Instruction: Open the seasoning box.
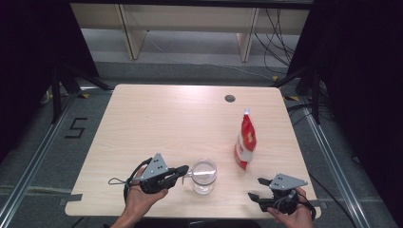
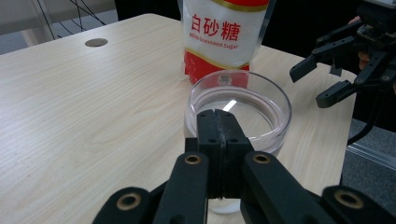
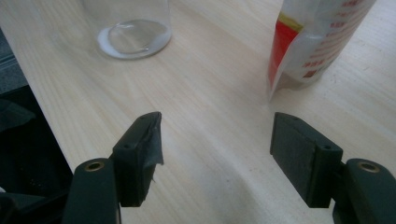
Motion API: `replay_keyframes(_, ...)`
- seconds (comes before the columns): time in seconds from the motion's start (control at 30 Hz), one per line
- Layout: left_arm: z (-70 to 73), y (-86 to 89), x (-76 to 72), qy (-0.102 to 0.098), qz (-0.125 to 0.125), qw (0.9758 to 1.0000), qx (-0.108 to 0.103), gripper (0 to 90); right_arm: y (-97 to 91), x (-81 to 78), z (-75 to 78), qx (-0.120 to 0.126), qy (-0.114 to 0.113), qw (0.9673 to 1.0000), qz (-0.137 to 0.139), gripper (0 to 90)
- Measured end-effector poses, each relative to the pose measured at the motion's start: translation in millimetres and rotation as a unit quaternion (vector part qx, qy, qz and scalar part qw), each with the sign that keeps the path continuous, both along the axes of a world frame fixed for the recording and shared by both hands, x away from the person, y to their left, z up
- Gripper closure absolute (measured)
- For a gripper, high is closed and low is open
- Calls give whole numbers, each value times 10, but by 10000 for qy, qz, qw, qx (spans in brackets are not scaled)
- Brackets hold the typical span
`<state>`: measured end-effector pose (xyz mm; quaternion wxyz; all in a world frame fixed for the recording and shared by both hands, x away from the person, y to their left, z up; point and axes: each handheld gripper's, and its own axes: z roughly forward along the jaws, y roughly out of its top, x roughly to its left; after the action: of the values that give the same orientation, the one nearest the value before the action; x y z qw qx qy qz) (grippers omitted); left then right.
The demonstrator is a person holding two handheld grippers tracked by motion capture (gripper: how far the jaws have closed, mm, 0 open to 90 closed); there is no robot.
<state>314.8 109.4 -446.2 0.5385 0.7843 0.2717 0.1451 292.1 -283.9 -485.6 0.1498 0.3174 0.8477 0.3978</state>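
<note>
A clear glass mug (image 1: 204, 176) stands near the table's front edge, its handle turned to the left. My left gripper (image 1: 184, 169) lies level against that handle, its jaws pressed together in front of the mug (image 2: 261, 116); in the left gripper view (image 2: 219, 126) the pads meet with the handle hidden under them. A red and white bag of sugar (image 1: 245, 142) stands upright to the right of the mug, also seen behind it (image 2: 219, 32). My right gripper (image 1: 255, 188) sits at the front right, open, holding nothing (image 3: 217, 149).
The wooden table (image 1: 157, 123) has a round cable hole (image 1: 230, 98) at the back right. In the right gripper view the mug's base (image 3: 130, 28) and the bag's lower corner (image 3: 313, 42) lie ahead of the jaws. The right gripper (image 2: 327, 79) shows beyond the mug.
</note>
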Motion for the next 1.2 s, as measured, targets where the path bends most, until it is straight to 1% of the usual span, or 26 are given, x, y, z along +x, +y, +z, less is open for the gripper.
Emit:
replay_keyframes(0.03,-9,-16,1,48,-8,10000,-84,893,1,3,5,-24,-41,10000,15,350)
replay_keyframes(0.07,-12,-21,1,67,11,9999,-89,892,6,3,12,-2,-70,10000,14,350)
replay_keyframes(0.1,-12,-14,4,32,15,10000,43,891,8,5,13,-8,-137,9999,32,350)
replay_keyframes(0.13,-12,-14,4,32,15,10000,43,891,8,5,13,-8,-137,9999,32,350)
replay_keyframes(0.17,-27,-13,12,13,-14,10000,83,891,18,-9,13,36,-46,10000,-13,350)
replay_keyframes(0.2,-37,-17,6,54,24,10000,49,890,13,4,8,-30,-78,10000,55,351)
replay_keyframes(0.23,-40,-18,7,63,17,10000,39,888,21,-3,6,-18,-35,10000,22,350)
replay_keyframes(0.27,-43,-22,8,116,15,9999,-16,885,21,8,4,-43,-118,9999,78,350)
replay_keyframes(0.37,-46,-21,1,153,87,9998,-64,879,33,2,11,-65,-118,9999,72,350)
replay_keyframes(0.4,-46,-21,1,153,87,9998,-64,879,32,7,12,-75,-178,9998,91,350)
replay_keyframes(0.43,-44,-8,10,85,77,9999,-23,879,37,5,14,-57,-185,9998,85,351)
replay_keyframes(0.47,-44,-8,10,85,77,9999,-23,879,40,-4,20,-51,-153,9999,47,357)
replay_keyframes(0.5,-45,2,10,87,132,9999,-29,879,48,-12,23,-25,-114,9999,57,367)
replay_keyframes(0.53,-45,2,10,87,132,9999,-29,878,48,-12,23,-25,-114,9999,57,367)
replay_keyframes(0.57,-47,9,16,69,115,9999,-32,878,52,-9,25,-22,-161,9998,93,370)
replay_keyframes(0.6,-49,7,12,113,150,9998,-66,879,65,-10,27,-49,-216,9997,92,371)
replay_keyframes(0.8,-53,15,6,111,183,9997,-64,880,102,-19,37,-42,-203,9997,113,385)
replay_keyframes(0.83,-54,15,5,101,184,9998,-54,880,102,-15,39,-69,-277,9995,146,391)
replay_keyframes(0.87,-53,14,4,94,182,9998,-52,880,129,-23,43,-18,-297,9994,197,396)
replay_keyframes(1.0,-53,14,4,85,177,9998,-41,881,158,-32,52,17,-354,9990,259,420)
replay_keyframes(1.03,-54,14,3,82,179,9998,-43,880,182,-44,64,84,-413,9987,293,446)
replay_keyframes(1.07,-54,14,3,82,179,9998,-43,880,182,-44,64,84,-413,9987,293,446)
replay_keyframes(1.1,-54,13,3,84,169,9998,-47,880,196,-52,73,147,-434,9986,271,450)
replay_keyframes(1.17,-55,11,0,87,176,9998,-58,881,247,-58,95,231,-539,9978,312,465)
replay_keyframes(1.2,-55,11,0,87,176,9998,-58,881,260,-62,103,279,-561,9976,288,472)
